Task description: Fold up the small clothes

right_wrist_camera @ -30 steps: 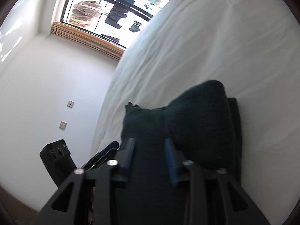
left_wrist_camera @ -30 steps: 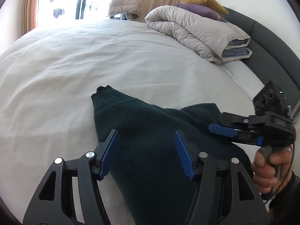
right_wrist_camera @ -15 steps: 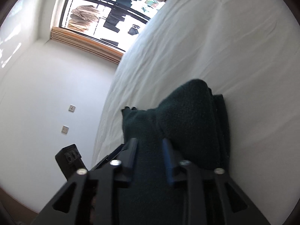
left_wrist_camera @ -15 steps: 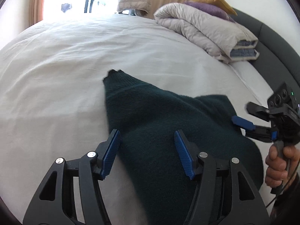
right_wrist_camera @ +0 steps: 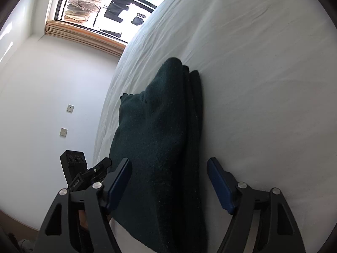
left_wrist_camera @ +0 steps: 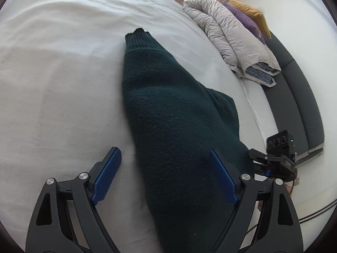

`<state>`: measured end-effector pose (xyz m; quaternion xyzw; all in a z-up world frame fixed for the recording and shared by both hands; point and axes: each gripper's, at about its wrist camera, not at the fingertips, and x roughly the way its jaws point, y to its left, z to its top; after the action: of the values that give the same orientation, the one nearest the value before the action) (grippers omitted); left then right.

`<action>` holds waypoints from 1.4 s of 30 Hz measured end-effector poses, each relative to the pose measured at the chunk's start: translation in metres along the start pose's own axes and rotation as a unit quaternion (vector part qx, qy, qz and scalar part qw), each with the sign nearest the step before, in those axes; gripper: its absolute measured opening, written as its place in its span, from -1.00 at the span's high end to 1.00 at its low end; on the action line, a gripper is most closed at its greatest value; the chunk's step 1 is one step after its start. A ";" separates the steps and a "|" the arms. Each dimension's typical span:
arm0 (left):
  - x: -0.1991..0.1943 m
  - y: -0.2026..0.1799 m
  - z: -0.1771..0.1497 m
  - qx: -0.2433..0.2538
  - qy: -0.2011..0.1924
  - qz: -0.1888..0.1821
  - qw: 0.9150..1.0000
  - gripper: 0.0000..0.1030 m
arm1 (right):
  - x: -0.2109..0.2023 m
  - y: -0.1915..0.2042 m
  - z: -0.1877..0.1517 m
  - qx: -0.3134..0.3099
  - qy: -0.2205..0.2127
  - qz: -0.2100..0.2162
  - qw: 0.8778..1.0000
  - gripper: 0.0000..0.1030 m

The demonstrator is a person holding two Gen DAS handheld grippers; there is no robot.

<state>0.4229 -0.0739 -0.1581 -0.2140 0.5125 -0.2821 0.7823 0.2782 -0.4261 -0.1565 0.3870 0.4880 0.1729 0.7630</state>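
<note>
Blue-padded fingers (left_wrist_camera: 108,176) of the left gripper (left_wrist_camera: 166,176) stand wide apart, holding nothing. One pad hangs over the bare white sheet, the other sits over the dark green sweater (left_wrist_camera: 174,113), and the cloth's left edge runs up between them. Whether the pads touch the knit cannot be told.

In the right wrist view, the right gripper (right_wrist_camera: 168,183) also has its fingers (right_wrist_camera: 219,185) spread wide and empty, one to each side of the sweater (right_wrist_camera: 155,147). The garment passes between them, folded over on itself, with stacked layers showing along its right edge.

The sweater lies on the bed (left_wrist_camera: 52,73), lengthwise away from the left gripper. A ribbed cuff or hem marks its far end, and a second layer peeks out from under its right side. The sheet around it is white and lightly creased.

Each gripper appears in the other's view: the right one at the sweater's right edge (left_wrist_camera: 273,162), the left one low on the left (right_wrist_camera: 88,175).

Farther out, a folded pale quilt (left_wrist_camera: 227,33) rests at the head of the bed with a purple pillow (left_wrist_camera: 246,19) and a yellow pillow (left_wrist_camera: 252,12) behind it, against a dark grey headboard (left_wrist_camera: 301,97). Beyond the bed's other side is a white wall (right_wrist_camera: 42,97) with two switch plates and a window (right_wrist_camera: 109,4).
</note>
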 end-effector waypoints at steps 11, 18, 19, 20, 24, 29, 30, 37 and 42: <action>0.026 0.004 -0.001 -0.039 0.069 -0.048 0.996 0.12 | 0.020 0.001 0.006 0.026 0.037 -0.007 0.999 0.31; -0.001 -0.007 0.009 -0.028 0.060 -0.056 0.996 0.31 | 0.006 0.029 0.000 0.008 0.008 -0.030 0.999 0.44; -0.010 -0.010 0.011 -0.021 0.054 -0.053 0.997 0.31 | 0.005 0.037 -0.001 0.001 0.008 -0.034 0.999 0.45; -0.020 -0.013 0.013 -0.016 0.048 -0.051 0.997 0.31 | 0.004 0.046 -0.003 -0.007 0.009 -0.035 0.999 0.45; -0.072 -0.013 0.022 -0.010 0.025 -0.049 0.998 0.31 | 0.004 0.091 -0.008 -0.036 0.007 -0.019 0.999 0.46; -0.148 -0.003 0.008 0.012 0.001 -0.032 0.999 0.31 | 0.016 0.145 -0.028 -0.075 0.020 0.002 0.997 0.46; -0.162 0.001 0.003 0.014 -0.004 -0.029 0.999 0.31 | 0.021 0.154 -0.036 -0.080 0.026 0.005 0.996 0.46; -0.232 0.044 -0.053 0.011 -0.021 0.002 1.000 0.31 | 0.063 0.182 -0.101 -0.104 0.053 0.010 0.993 0.46; -0.231 0.086 -0.106 0.006 0.000 0.012 1.000 0.29 | 0.089 0.160 -0.140 -0.084 0.069 0.002 0.994 0.46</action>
<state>0.2709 0.1380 -0.0951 -0.2034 0.5132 -0.2752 0.7871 0.2144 -0.2074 -0.1202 0.3102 0.5224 0.2413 0.7567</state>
